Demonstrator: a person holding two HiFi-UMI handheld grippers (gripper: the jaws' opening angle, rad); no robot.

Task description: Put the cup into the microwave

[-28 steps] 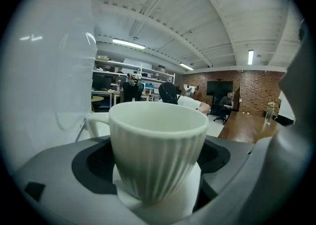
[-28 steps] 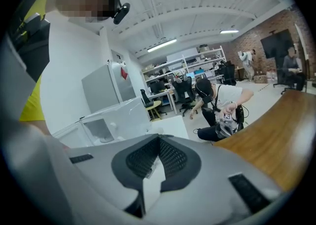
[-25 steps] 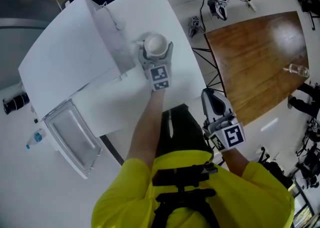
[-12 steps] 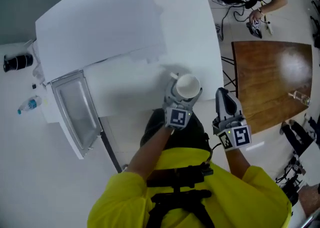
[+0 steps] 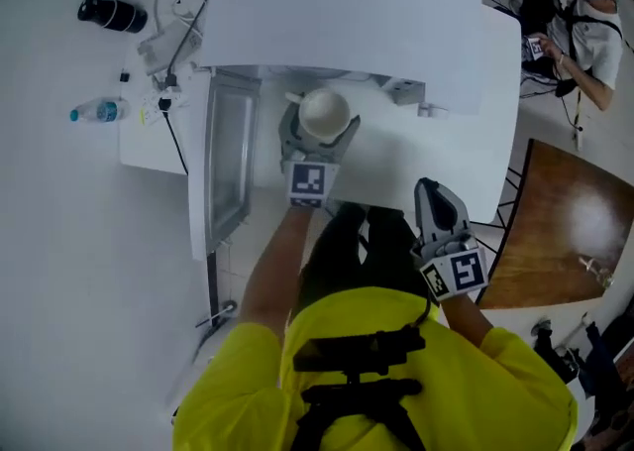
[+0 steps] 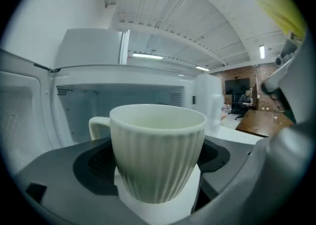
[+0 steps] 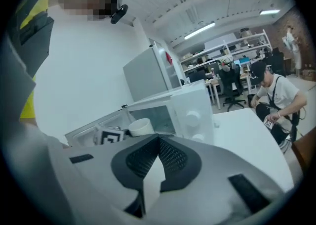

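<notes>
Now my left gripper [image 5: 317,134] is pinching the cup [image 5: 325,112] by the microwave [image 5: 337,13]. My right gripper [image 5: 437,203] is hanging closed.

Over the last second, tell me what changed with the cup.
The left hand-held gripper carried the cup from over the white table to the mouth of the open microwave. Unchanged: the cup stays clamped, the door stays open, and the right hand-held gripper stays shut and empty near the body.

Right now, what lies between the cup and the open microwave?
Nothing: in the left gripper view the stretch from cup to microwave is bare.
</notes>
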